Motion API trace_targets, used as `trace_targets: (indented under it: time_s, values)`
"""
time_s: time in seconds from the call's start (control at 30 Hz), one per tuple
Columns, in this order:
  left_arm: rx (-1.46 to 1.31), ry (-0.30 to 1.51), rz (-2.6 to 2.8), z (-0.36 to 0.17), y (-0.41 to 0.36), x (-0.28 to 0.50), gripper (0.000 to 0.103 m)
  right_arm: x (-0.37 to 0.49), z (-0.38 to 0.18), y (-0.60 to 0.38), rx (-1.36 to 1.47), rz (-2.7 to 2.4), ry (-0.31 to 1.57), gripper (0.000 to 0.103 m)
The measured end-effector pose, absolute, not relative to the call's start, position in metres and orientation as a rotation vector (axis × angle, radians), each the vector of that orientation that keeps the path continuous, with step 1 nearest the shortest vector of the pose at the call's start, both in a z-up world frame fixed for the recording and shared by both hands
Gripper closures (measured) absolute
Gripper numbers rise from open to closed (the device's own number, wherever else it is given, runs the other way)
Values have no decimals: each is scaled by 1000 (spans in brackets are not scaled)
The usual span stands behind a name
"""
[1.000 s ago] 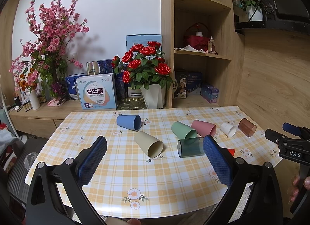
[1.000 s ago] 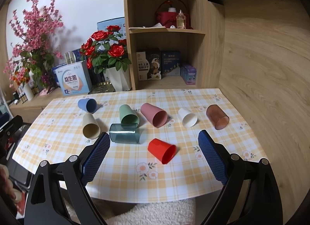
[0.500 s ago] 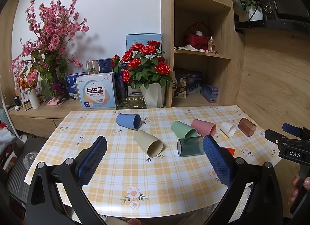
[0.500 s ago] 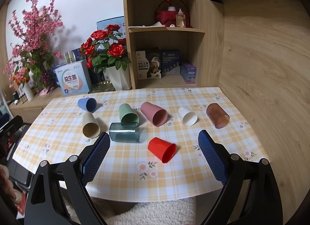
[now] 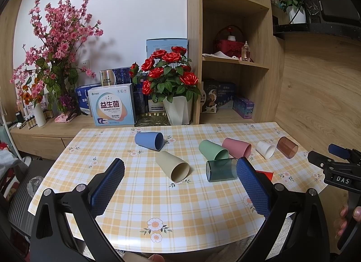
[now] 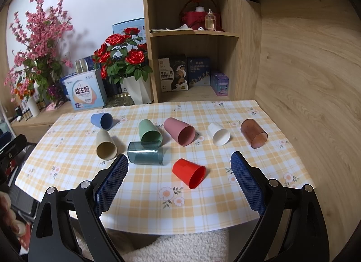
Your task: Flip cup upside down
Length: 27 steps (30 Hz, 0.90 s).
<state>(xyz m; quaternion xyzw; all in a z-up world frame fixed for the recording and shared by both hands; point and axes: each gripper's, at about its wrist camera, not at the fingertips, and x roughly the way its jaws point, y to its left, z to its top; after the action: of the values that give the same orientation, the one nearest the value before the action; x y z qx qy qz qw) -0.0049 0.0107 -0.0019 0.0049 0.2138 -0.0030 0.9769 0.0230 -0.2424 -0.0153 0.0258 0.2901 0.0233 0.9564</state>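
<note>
Several cups lie on their sides on the checked tablecloth [image 6: 144, 205]: blue [image 6: 102, 121], beige [image 6: 106, 145], green [image 6: 149, 130], clear teal [image 6: 145, 152], pink [image 6: 180, 131], white [image 6: 218, 133], clear brown [image 6: 253, 133] and red [image 6: 189, 172]. My right gripper [image 6: 179, 168] is open and empty, held above the table's front edge, with the red cup between its fingers' line of sight. My left gripper [image 5: 180, 171] is open and empty, facing the beige cup [image 5: 172, 165] and teal cup [image 5: 221, 169]. The red cup [image 5: 266, 174] is mostly hidden behind its right finger.
A vase of red roses [image 5: 171, 86], a white box [image 5: 112, 108] and pink blossoms [image 5: 56, 59] stand on the sideboard behind the table. A wooden shelf unit [image 6: 194, 36] and a wood wall [image 6: 311, 81] close the right side.
Both views drift very slightly; cups have not moved and both grippers stay open.
</note>
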Motion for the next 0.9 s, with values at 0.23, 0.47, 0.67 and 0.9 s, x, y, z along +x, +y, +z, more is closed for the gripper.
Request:
trace_targets:
  time_s: [0.23, 0.47, 0.67, 0.9]
  values:
    - [8, 435, -4, -9, 10, -5, 6, 23, -16, -242, 53, 47, 590, 14]
    - [8, 435, -4, -10, 10, -5, 6, 23, -15, -243, 54, 47, 591, 14]
    - [7, 434, 2, -12, 9, -5, 6, 23, -15, -243, 55, 48, 593, 14]
    - [-56, 431, -57, -14, 16, -3, 6, 24, -15, -243, 57, 48, 595, 14]
